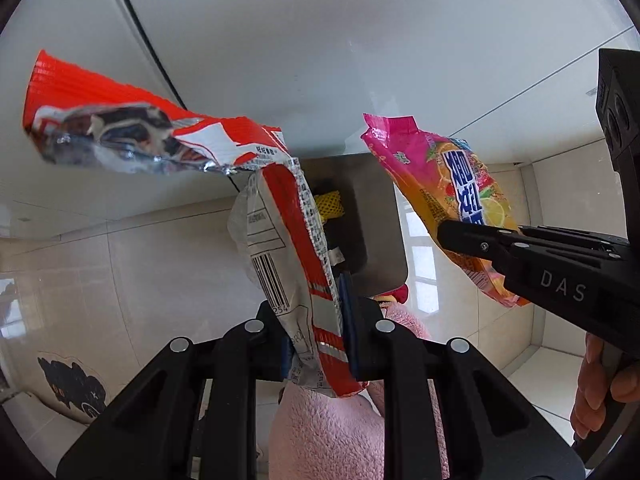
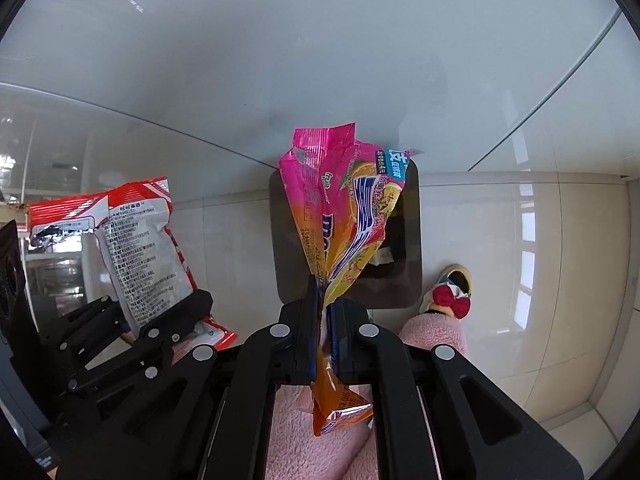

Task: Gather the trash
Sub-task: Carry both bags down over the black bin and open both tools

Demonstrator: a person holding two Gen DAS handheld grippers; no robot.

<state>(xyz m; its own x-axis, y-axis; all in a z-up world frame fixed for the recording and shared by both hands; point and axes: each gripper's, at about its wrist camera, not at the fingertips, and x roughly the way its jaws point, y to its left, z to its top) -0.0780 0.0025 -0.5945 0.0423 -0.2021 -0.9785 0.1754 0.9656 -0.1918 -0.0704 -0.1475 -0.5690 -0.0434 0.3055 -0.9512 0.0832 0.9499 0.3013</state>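
Two hand-held grippers grip trash above the bin [image 2: 412, 240]: left hand-held gripper [image 1: 316, 344] clamps a red wrapper [image 1: 288, 240]; right hand-held gripper [image 2: 324, 332] clamps a pink wrapper [image 2: 340, 208].

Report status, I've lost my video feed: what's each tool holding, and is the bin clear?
Left tool shut on red wrapper. Right tool shut on pink candy wrapper. Bin open below, nothing blocking.

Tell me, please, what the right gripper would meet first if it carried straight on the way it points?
Probably the open bin on the floor: the right gripper, shut on the pink wrapper, points down at it. Depth is unclear.
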